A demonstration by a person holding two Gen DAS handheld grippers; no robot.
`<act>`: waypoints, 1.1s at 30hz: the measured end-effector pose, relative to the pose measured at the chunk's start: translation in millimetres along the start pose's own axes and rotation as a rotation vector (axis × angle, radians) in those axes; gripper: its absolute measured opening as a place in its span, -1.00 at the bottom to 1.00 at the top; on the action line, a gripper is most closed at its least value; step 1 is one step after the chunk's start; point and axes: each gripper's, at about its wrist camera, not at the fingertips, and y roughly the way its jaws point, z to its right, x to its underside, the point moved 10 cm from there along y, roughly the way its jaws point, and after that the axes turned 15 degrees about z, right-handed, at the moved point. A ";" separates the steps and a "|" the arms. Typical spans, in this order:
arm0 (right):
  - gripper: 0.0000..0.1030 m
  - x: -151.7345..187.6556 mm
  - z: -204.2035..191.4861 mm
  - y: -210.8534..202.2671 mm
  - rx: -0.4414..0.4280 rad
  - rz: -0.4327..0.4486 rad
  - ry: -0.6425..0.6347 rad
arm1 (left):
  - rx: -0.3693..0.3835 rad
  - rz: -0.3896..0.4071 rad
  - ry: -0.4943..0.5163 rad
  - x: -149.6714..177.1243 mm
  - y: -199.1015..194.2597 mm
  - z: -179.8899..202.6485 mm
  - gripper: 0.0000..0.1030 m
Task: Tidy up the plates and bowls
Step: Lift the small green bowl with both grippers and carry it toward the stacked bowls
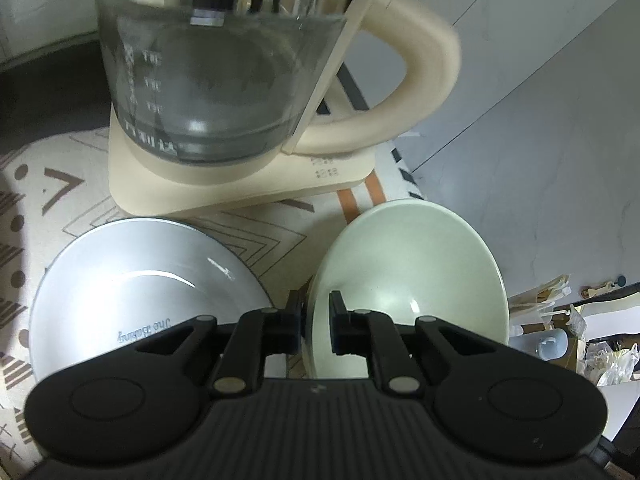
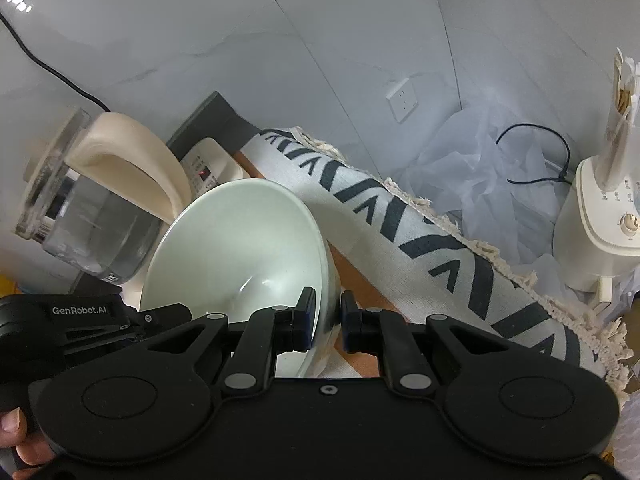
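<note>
A pale green bowl (image 1: 412, 264) is tilted up on the patterned tablecloth, and both grippers hold it by opposite sides of the rim. My left gripper (image 1: 316, 320) is shut on the bowl's near left rim, one finger outside and one inside. In the right wrist view the same bowl (image 2: 240, 248) has my right gripper (image 2: 325, 322) shut on its right rim. The left gripper's housing (image 2: 76, 312) shows at the bowl's left. A white plate (image 1: 140, 292) with grey lettering lies flat just left of the bowl, apart from both grippers.
A glass kettle (image 1: 208, 80) with a cream handle stands on its cream base (image 1: 240, 188) right behind the plate and bowl. The fringed cloth edge (image 2: 440, 248) marks the table's right side. A white appliance (image 2: 600, 220) and a cable sit on the floor beyond. A hand (image 2: 16, 440) shows at lower left.
</note>
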 end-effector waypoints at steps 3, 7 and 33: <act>-0.75 -4.8 -6.1 -8.6 -0.008 0.018 -0.014 | 0.004 0.020 -0.001 -4.2 -12.2 2.3 -0.78; -0.75 -11.8 -15.2 -21.8 -0.031 0.034 -0.022 | -0.002 0.052 -0.002 -9.6 -34.4 5.4 -0.78; -0.73 -7.0 -77.6 -89.7 -0.247 0.047 -0.141 | -0.118 0.229 -0.110 -1.2 -157.4 -21.0 -0.77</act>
